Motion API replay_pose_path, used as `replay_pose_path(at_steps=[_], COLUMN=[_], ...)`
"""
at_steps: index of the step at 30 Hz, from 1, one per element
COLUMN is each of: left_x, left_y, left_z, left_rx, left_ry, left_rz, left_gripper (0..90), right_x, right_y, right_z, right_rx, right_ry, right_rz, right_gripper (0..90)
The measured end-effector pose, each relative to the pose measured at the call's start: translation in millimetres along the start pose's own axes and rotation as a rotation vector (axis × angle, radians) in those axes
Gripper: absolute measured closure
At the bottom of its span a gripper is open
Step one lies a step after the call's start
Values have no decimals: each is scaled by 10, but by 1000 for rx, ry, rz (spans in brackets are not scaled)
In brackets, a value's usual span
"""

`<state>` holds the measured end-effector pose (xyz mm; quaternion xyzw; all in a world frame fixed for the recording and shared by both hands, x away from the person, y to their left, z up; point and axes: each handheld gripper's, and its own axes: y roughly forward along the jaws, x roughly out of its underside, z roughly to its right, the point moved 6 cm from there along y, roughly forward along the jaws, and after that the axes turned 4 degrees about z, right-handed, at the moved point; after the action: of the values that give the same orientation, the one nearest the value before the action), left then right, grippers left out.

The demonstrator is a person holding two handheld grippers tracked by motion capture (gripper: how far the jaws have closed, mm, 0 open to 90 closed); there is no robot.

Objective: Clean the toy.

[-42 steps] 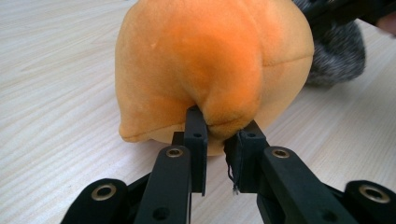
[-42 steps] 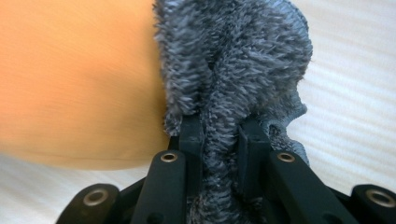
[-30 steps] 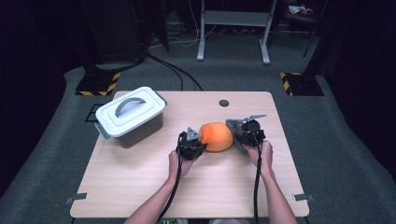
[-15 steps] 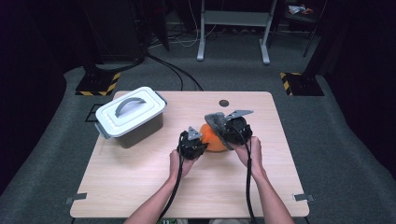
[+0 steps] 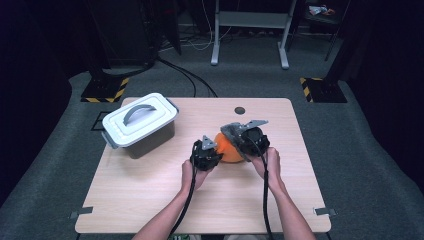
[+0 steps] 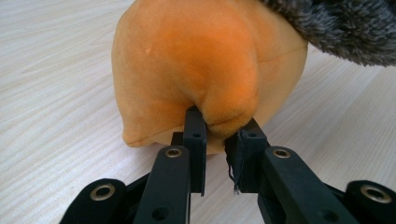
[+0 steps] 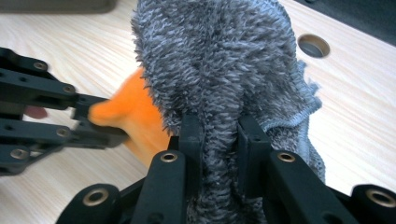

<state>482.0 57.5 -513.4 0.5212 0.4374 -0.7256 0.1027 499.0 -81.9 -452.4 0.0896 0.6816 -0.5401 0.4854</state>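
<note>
Two claws meet at the middle of the light wooden table [image 5: 150,200], each pinching something soft. The left claw [image 6: 219,135] is pressed together on a fold at the edge of the round orange plush toy [image 6: 196,65], which rests on the table between the two hands. The right claw [image 7: 219,130] is clamped on a fluffy grey microfibre cloth [image 7: 219,60], bunched between its jaws and draped over the far side of the orange toy. In the high view the left claw [image 5: 210,147] sits at the toy's left edge, and the right claw [image 5: 240,137] lies over its top right. A grey lidded plastic box with a handle [image 5: 141,122] stands well apart, near the table's far left corner.
</note>
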Motion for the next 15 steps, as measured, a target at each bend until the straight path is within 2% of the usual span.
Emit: replay_pose_path(at_steps=[2, 4, 5, 9, 13, 15], left_x=[2, 2, 5, 6, 7, 7], left_y=[-2, 2, 2, 4, 6, 5], left_z=[-7, -15, -13, -16, -11, -15], left_rx=[-2, 1, 2, 2, 2, 1], left_ry=[3, 0, -4, 1, -1, 2], left_rz=[-4, 2, 1, -2, 0, -1], left_gripper=[783, 782, 783, 782, 782, 782], right_x=[48, 95, 128, 263, 378, 428], right_y=[-3, 2, 8, 57, 134, 172], right_z=[73, 143, 179, 309, 411, 452], right_rx=[25, 26, 44, 67, 65, 85], right_ry=[4, 16, 22, 47, 85, 86], right_rz=[-10, -11, -22, -49, -71, -89], right_gripper=[751, 751, 751, 750, 749, 749])
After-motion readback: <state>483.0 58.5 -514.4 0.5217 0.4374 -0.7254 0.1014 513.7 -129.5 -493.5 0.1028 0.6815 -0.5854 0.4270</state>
